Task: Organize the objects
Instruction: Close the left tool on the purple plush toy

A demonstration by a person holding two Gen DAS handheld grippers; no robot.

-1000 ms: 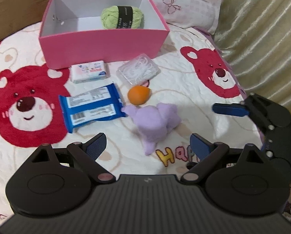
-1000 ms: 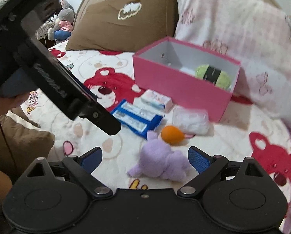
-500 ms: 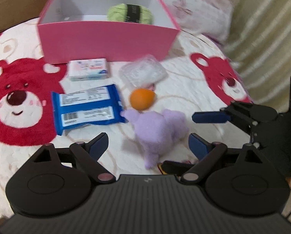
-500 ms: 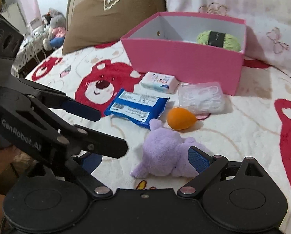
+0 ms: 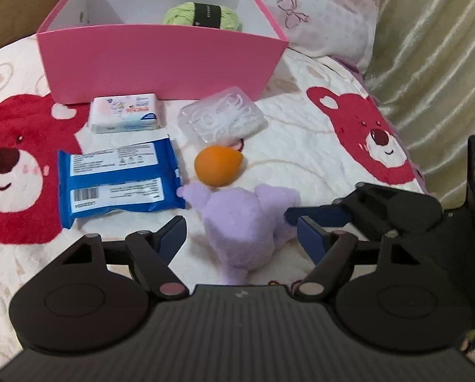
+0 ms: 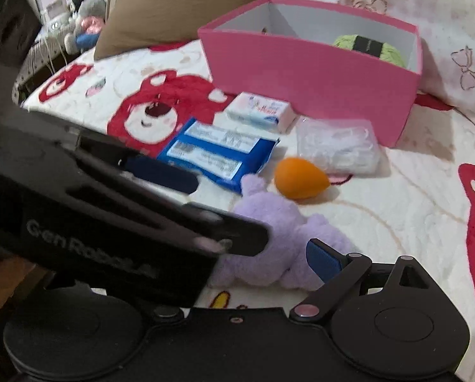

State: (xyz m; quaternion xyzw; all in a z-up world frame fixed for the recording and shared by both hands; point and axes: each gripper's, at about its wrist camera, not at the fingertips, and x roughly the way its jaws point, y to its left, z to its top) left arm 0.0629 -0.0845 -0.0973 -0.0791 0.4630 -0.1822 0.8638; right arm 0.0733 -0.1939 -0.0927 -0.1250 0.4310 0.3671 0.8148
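A purple plush toy [image 5: 243,219] lies on the bear-print bedspread. My left gripper [image 5: 242,237] straddles it with its jaws closing; both pads still stand a little off the fur. My right gripper [image 6: 240,264] comes in from the right. One blue finger [image 6: 323,261] stands wide beside the plush [image 6: 285,245], the other is hidden behind the left gripper [image 6: 212,207]. Just beyond lie an orange egg-shaped sponge [image 5: 216,168] and a blue wipes pack [image 5: 119,178]. A pink box [image 5: 161,60] behind them holds green yarn [image 5: 202,16].
A small tissue pack [image 5: 124,113] and a clear packet of white pieces [image 5: 224,117] lie against the box front. A brown pillow [image 6: 180,9] and a pink pillow [image 5: 317,19] stand behind. Cream curtain [image 5: 428,47] hangs at the right, and the bed edge drops off at the left [image 6: 24,95].
Both grippers have come down and closer to the purple plush. The left jaws have narrowed around it. The right gripper has moved in from the right beside the left one.
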